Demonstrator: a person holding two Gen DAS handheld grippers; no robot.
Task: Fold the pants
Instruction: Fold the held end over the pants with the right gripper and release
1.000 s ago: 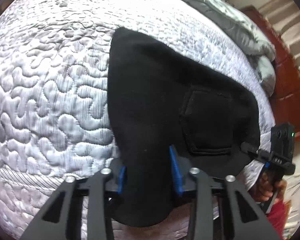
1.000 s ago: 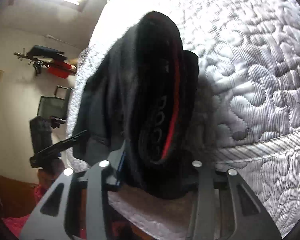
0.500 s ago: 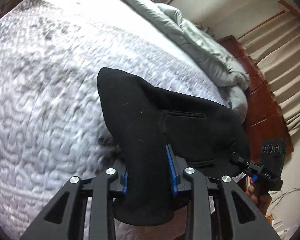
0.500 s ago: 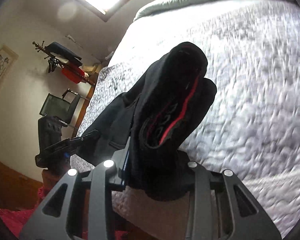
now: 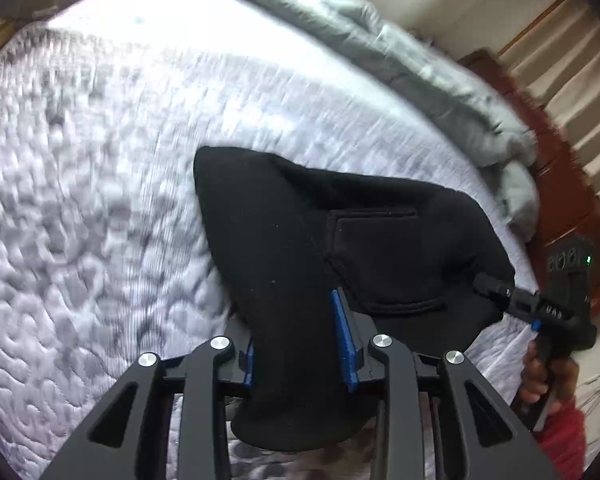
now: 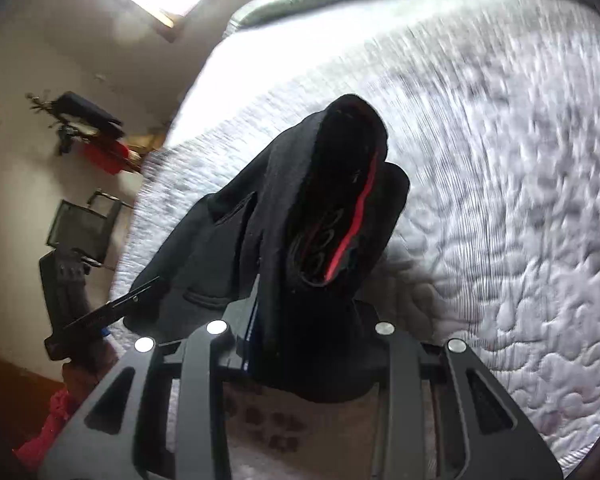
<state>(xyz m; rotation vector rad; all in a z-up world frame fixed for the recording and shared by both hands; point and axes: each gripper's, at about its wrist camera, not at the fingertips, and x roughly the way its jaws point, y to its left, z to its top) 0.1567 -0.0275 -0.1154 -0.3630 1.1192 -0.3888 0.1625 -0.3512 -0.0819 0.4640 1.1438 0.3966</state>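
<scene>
Evidently both tools had the black pants [image 5: 300, 264] caught at once, the garment lifted over the white quilted bed [image 5: 80, 240] and hanging between them. From the left wrist view, the left tool [image 5: 300, 344] was pinching a bunched fold of the cloth between its blue-padded fingers [image 5: 342, 340], with a back pocket [image 5: 380, 264] showing just beyond. Off to the side the right tool [image 5: 496, 286] gripped the far edge of the same cloth, a hand [image 5: 548, 380] wrapped round its handle. From the right wrist view, the right tool [image 6: 300, 332] was clamped on a thick wad of the pants [image 6: 332, 200], whose inner waistband showed a red stripe [image 6: 352, 224]; the left tool [image 6: 140, 296] bit the fabric's lower edge. A grey duvet [image 5: 420, 68] lay crumpled along the far side of the bed, and a coat rack [image 6: 80, 124] stood by the wall
</scene>
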